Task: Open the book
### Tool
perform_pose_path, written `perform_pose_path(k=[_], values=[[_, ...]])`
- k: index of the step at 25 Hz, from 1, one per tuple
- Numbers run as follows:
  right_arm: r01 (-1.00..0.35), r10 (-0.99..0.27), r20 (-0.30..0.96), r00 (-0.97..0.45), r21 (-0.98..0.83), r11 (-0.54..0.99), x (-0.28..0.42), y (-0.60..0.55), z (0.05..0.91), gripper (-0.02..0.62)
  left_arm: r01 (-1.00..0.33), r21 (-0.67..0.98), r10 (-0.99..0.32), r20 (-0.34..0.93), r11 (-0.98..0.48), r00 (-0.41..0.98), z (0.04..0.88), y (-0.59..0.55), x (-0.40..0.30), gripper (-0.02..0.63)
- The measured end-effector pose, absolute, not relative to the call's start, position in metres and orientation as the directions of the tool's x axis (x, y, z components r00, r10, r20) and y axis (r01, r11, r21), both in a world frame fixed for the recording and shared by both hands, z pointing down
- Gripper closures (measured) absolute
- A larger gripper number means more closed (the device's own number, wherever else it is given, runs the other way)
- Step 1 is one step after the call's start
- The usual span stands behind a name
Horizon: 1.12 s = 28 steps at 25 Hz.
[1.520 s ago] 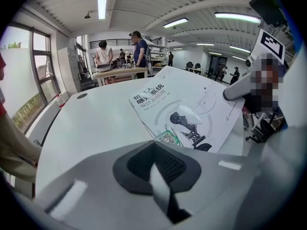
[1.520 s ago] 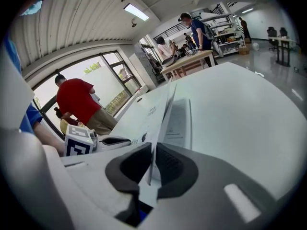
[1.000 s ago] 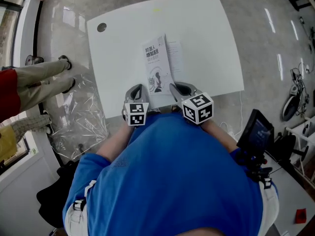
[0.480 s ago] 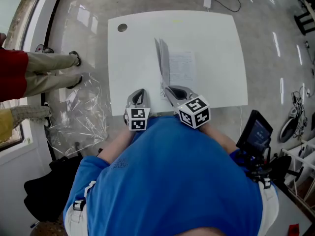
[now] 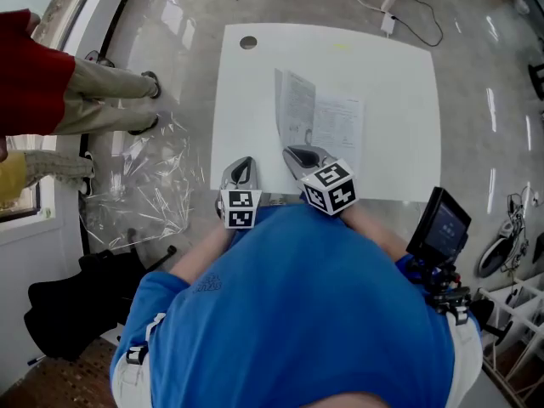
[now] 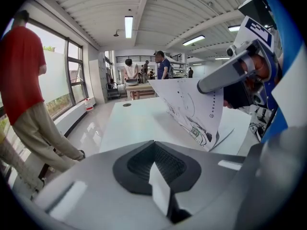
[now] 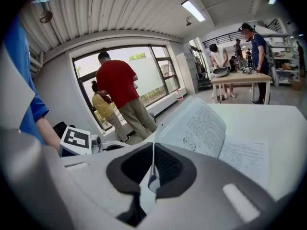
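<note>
I can't read the print on the book; its near corner hides under the right gripper. The person in red is cut off at the head view's left edge.

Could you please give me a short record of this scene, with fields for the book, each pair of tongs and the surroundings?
book: on the white table, partly open, printed page facing up
cover: raised off the pages, not yet laid flat
right tongs: shut on the cover's near edge
left tongs: shut, empty, by the table's near edge, left of the book and apart from it
surroundings: person in red stands left of the table
task state: opening under way
</note>
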State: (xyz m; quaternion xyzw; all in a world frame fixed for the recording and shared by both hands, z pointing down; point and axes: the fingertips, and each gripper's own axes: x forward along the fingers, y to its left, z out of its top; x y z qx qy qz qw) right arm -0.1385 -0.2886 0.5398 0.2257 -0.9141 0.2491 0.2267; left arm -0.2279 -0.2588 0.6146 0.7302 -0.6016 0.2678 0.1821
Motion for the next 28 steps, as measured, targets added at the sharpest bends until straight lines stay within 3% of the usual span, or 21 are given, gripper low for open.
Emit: perform_pose_path(k=[17,28], values=[[-0.46,-0.138,0.692,-0.708,-0.305,0.834,-0.207,-0.263,0.607,0.578,-0.996,-0.069,-0.779,0.627,-0.054,-0.001,0.609,-0.203,-0.295,0.6],[-0.466,-0.098,0.769,-0.631,-0.275,0.841,-0.226,-0.257,0.653,0.566,-0.996,-0.077,-0.759,0.65,-0.044,-0.017,0.618,-0.186,-0.311,0.6]])
